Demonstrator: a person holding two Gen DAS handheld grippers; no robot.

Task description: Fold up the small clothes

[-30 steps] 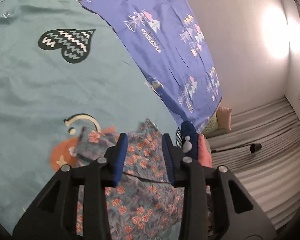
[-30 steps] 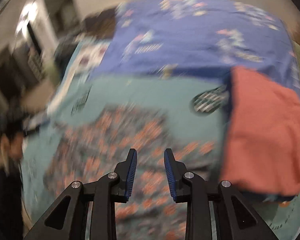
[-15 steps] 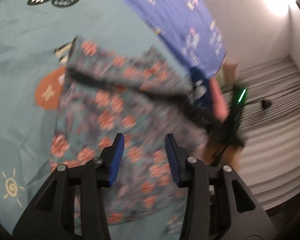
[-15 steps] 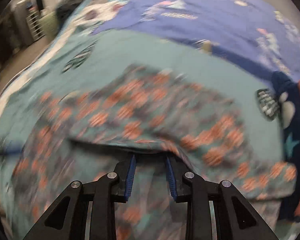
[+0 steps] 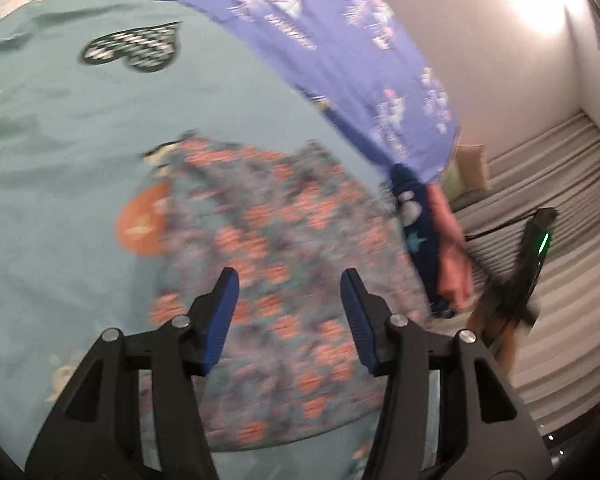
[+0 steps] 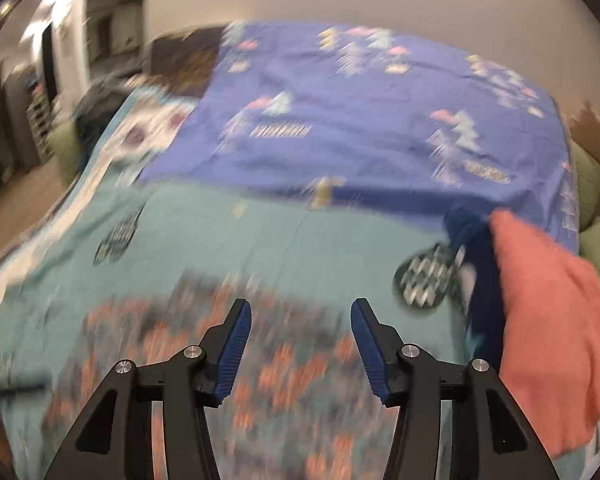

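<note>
Left wrist view: left gripper (image 5: 288, 312) jaws opening, nothing pinched, floral garment (image 5: 276, 280) lying loose below on the teal sheet (image 5: 60, 152). Risk: released fold may spring open or skew. Folded pile (image 5: 432, 240) at 3 o'clock crowds that edge. Right gripper (image 6: 300, 336) also opening and empty over the garment; purple cover (image 6: 360, 120) at 12.

Both wrist views near, angled down, sharing floral garment (image 5: 284, 248)
</note>
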